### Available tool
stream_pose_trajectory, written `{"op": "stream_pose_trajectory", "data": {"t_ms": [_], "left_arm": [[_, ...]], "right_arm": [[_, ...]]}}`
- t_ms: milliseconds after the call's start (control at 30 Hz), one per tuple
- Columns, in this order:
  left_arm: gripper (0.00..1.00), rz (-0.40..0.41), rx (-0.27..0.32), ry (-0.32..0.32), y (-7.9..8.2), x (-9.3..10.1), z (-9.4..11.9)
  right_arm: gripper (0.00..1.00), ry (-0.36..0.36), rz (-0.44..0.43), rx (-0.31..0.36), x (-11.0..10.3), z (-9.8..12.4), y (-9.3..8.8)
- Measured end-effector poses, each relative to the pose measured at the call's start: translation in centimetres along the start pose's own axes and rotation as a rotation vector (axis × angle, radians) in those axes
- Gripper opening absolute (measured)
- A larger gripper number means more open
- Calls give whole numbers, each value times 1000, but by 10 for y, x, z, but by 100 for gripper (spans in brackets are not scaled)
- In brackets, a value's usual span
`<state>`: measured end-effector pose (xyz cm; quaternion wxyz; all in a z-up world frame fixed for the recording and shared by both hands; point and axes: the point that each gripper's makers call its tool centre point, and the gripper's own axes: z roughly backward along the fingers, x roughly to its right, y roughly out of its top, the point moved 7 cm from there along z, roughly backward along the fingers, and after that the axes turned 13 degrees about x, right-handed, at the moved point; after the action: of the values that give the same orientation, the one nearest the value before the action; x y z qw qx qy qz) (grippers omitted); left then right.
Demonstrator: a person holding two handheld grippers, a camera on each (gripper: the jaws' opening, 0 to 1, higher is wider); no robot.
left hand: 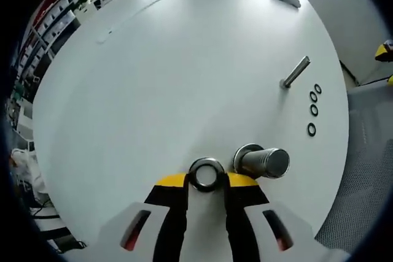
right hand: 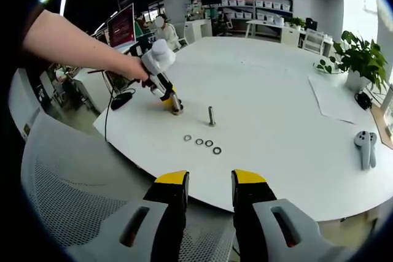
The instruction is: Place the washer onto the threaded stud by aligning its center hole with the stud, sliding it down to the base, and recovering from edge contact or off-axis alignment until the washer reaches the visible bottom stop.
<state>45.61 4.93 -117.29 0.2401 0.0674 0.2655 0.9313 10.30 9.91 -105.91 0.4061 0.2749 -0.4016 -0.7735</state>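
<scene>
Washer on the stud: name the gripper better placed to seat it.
Left. The left gripper is shut on a washer and sits right beside the thick stud. The right gripper hangs open and empty off the table's edge, far from the stud.

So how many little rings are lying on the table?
4 washers lie in a row on the white table, near the smaller upright stud. Another ring sits between the left gripper's jaws.
</scene>
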Motion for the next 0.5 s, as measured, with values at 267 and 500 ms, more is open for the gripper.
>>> {"op": "stream_pose_trajectory", "data": {"t_ms": [267, 500], "left_arm": [[21, 9, -36, 10, -12, -3, 3], [21, -5, -93, 8, -33, 25, 23]], "right_arm": [[30, 1, -1, 1, 0, 0, 0], [30, 10, -5, 15, -1, 0, 1]]}}
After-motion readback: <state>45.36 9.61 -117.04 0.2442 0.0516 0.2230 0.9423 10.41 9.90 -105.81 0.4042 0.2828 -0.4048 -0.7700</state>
